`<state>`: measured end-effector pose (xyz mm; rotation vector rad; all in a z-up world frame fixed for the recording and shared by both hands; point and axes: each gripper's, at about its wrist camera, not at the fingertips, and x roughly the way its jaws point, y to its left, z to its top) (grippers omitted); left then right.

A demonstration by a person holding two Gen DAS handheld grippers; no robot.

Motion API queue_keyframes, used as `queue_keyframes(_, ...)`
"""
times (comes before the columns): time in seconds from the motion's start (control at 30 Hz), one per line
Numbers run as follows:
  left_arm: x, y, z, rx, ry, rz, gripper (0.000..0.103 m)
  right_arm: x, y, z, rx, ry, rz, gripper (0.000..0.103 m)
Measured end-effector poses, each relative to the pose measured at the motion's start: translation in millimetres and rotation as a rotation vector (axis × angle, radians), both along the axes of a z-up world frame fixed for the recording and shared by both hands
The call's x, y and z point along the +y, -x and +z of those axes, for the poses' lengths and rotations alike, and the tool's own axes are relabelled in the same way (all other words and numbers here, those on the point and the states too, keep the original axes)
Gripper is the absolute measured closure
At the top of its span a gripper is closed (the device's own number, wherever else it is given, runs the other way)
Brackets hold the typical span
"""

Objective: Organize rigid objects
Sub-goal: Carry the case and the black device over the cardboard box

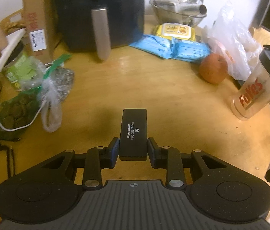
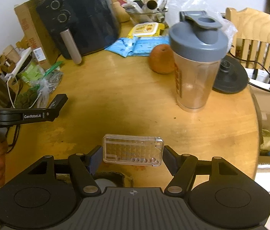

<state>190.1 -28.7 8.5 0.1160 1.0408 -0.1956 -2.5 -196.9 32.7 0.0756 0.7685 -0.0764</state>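
Note:
My left gripper (image 1: 133, 147) is shut on a slim black box (image 1: 134, 132) with white lettering and holds it above the round wooden table (image 1: 135, 88). It also shows in the right wrist view (image 2: 57, 101), at the left, with the black box (image 2: 58, 100) sticking out ahead. My right gripper (image 2: 133, 155) is shut on a clear plastic case (image 2: 133, 150) with small beads inside, held crosswise above the table's near edge. A clear shaker bottle (image 2: 194, 63) with a grey lid stands right of centre; it also shows in the left wrist view (image 1: 259, 84).
A black air fryer (image 1: 98, 13) and a cardboard box (image 1: 37, 19) stand at the back. Blue packets (image 1: 171, 47), yellow wipes (image 1: 175, 31), a metal bowl (image 1: 177, 9), an orange fruit (image 1: 213, 68) and plastic bags (image 1: 39, 88) lie around. A black round base (image 2: 228, 74) and a wooden chair (image 2: 259, 34) are right.

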Motion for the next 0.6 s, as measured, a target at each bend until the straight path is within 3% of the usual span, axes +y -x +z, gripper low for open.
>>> queue_keyframes(0.3,20.9,16.2,14.9,0.009,-0.03,0.133,0.072,14.0,-4.2,3.8,-0.007,0.019,0.065,0.033)
queue_keyframes(0.6,33.6,37.1,29.4,0.015,-0.028,0.198,0.072,29.2,-6.9,7.8,-0.008,0.085,0.125,0.033)
